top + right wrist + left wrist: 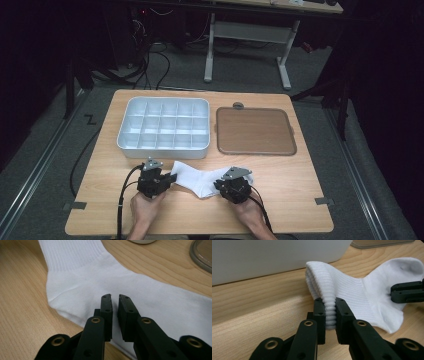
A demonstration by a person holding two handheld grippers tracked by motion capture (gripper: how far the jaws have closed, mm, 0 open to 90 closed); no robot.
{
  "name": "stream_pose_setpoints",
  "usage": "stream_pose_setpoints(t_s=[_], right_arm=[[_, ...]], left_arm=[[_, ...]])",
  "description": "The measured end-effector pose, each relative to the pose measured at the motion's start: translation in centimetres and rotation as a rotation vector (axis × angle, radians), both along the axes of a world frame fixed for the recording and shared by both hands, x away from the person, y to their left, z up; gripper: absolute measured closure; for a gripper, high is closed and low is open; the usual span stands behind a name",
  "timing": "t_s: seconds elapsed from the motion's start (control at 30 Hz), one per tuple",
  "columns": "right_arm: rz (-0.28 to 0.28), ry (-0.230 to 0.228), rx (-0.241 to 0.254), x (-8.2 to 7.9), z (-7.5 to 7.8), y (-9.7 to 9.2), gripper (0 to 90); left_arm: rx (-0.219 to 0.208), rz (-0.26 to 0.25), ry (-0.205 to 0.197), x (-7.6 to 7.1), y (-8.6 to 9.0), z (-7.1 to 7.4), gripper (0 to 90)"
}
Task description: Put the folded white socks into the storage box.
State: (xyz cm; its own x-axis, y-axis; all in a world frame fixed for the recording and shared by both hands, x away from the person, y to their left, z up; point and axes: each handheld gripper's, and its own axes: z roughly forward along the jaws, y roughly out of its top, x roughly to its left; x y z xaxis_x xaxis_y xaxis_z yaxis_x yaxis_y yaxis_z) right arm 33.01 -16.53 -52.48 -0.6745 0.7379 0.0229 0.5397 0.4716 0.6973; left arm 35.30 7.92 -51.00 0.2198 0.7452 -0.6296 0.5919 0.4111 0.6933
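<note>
L gripper [329, 312] pinches white sock [367, 295] at its ribbed cuff. R gripper [113, 305] has its jaws pressed nearly together over the sock's foot, on wood table [300, 185]

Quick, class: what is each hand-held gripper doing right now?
Left hand-held gripper: shut on the ribbed cuff of the white sock.
Right hand-held gripper: shut, jaws nearly together over the sock; grip cannot be told.
</note>
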Motion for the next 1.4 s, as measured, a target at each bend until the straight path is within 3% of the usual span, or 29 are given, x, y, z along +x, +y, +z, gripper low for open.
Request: stream_pose_setpoints(t_s=[0.33, 0.73, 1.03, 1.4], right_arm=[[0.027, 0.009, -0.015, 0.5, 0.1, 1.4, 82.9], [0.055, 0.009, -0.011, 0.9, 0.1, 2.8, 83.6], [0.092, 0.02, -0.019, 1.5, 0.1, 4.1, 84.3], [0.126, 0.023, -0.017, 1.6, 0.1, 5.7, 84.6]], left_arm=[[-0.037, 0.009, -0.039, -0.3, 0.7, 2.3, 81.3], [-0.076, 0.004, -0.062, -0.5, 0.7, 3.7, 81.3], [-0.08, -0.02, -0.089, -0.5, -0.3, 5.1, 81.4], [-0.078, -0.068, -0.094, -0.5, -1.9, 5.5, 81.3]])
